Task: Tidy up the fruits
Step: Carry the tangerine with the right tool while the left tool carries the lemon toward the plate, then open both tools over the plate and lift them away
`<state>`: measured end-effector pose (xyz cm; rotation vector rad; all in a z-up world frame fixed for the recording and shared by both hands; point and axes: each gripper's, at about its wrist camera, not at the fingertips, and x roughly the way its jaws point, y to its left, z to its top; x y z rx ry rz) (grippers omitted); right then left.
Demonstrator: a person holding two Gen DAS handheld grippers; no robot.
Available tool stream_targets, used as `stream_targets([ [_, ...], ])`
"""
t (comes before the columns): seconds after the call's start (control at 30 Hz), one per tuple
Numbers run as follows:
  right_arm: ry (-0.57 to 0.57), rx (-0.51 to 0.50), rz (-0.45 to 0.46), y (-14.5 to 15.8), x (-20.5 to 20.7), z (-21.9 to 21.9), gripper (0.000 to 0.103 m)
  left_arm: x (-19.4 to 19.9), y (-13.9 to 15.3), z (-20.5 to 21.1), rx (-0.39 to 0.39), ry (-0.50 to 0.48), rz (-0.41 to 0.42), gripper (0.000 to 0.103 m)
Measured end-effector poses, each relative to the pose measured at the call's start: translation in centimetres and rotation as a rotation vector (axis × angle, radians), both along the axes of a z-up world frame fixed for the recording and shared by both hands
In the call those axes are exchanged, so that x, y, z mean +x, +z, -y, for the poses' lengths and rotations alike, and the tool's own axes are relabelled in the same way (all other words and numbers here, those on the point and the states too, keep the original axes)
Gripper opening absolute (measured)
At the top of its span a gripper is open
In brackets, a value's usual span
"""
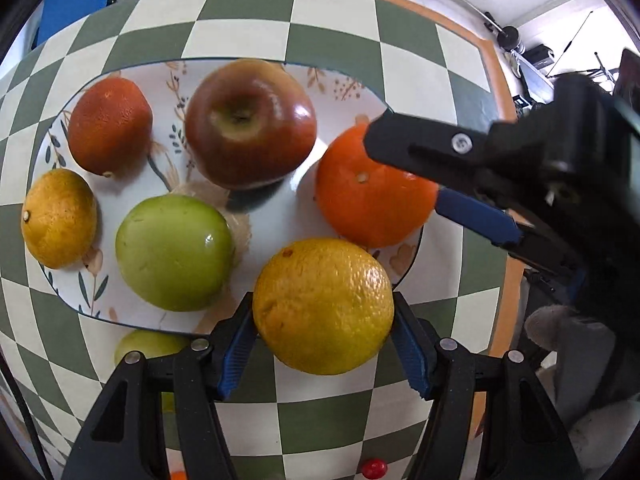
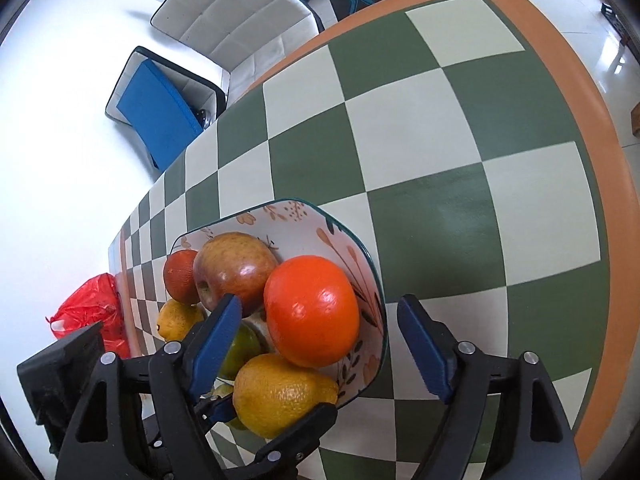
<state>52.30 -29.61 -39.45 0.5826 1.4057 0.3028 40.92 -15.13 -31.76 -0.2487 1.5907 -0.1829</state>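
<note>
My left gripper is shut on a yellow orange at the near rim of a floral plate. On the plate lie a red apple, a green apple, a dark orange, a yellow citrus and a bright orange. My right gripper is open, its fingers standing either side of the bright orange with gaps showing. In the right wrist view the left gripper holds the yellow orange by the plate.
Another green fruit lies on the checkered cloth just off the plate's near edge. The table's orange border runs along the far and right sides. Beyond it are a white chair, a blue bin and a red bag on the floor.
</note>
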Motion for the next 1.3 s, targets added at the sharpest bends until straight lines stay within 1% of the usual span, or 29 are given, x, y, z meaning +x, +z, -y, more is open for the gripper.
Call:
stream_targets([
  [0.07,-0.026,0.019,0.01,0.2,-0.6,0.6,0.084,-0.1,0.4,0.0,0.009,0.002,0.008,0.062],
  [0.1,-0.041,0.032,0.014,0.2,-0.9,0.8,0.085,0.0,0.8,0.0,0.016,0.0,0.018,0.065],
  [0.13,-0.054,0.04,0.017,0.3,-1.2,1.1,0.088,0.0,1.1,0.0,0.027,-0.005,0.029,0.072],
  [0.2,-0.07,0.039,0.025,0.4,-1.8,1.4,0.09,-0.6,2.0,-0.4,0.036,-0.012,0.041,0.076],
  [0.3,-0.075,0.015,0.042,1.4,-2.5,1.6,0.09,-0.9,3.2,-0.7,0.06,-0.035,0.085,0.084],
  [0.43,-0.08,-0.053,0.097,4.0,-4.1,2.6,0.09,-2.0,5.2,-1.6,0.077,-0.033,0.129,0.084],
  [0.47,-0.077,-0.091,0.113,5.0,-4.7,2.8,0.09,-2.4,5.1,-1.7,0.086,-0.032,0.145,0.084],
  [0.53,-0.066,-0.156,0.146,6.5,-5.7,3.0,0.091,-3.2,6.6,-2.7,0.115,-0.027,0.193,0.084],
  [0.6,-0.044,-0.239,0.17,7.9,-7.0,2.7,0.093,-3.2,7.3,-3.4,0.156,-0.022,0.233,0.084],
  [0.63,-0.034,-0.272,0.178,8.5,-7.7,2.5,0.094,-3.7,8.2,-4.1,0.18,-0.018,0.26,0.084],
  [0.7,-0.013,-0.338,0.195,9.5,-9.1,2.0,0.095,-4.1,9.0,-4.7,0.219,-0.009,0.284,0.084],
  [0.73,-0.001,-0.377,0.201,9.9,-9.9,1.5,0.097,-4.6,9.4,-5.3,0.23,-0.003,0.293,0.084],
  [0.8,0.016,-0.425,0.22,10.7,-11.5,0.6,0.097,-4.6,9.7,-5.4,0.25,0.007,0.302,0.084],
  [0.9,0.032,-0.467,0.241,12.0,-13.6,-0.5,0.097,-5.9,10.9,-6.4,0.273,0.019,0.323,0.084],
  [1.0,0.038,-0.489,0.272,13.6,-15.5,-1.5,0.097,-7.6,12.4,-7.4,0.28,0.025,0.341,0.084],
  [1.13,0.04,-0.494,0.317,16.4,-18.1,-2.6,0.097,-9.9,14.9,-8.4,0.287,0.026,0.376,0.084],
  [1.3,0.035,-0.5,0.386,20.5,-21.4,-3.8,0.097,-12.7,18.6,-8.8,0.295,0.003,0.447,0.084],
])
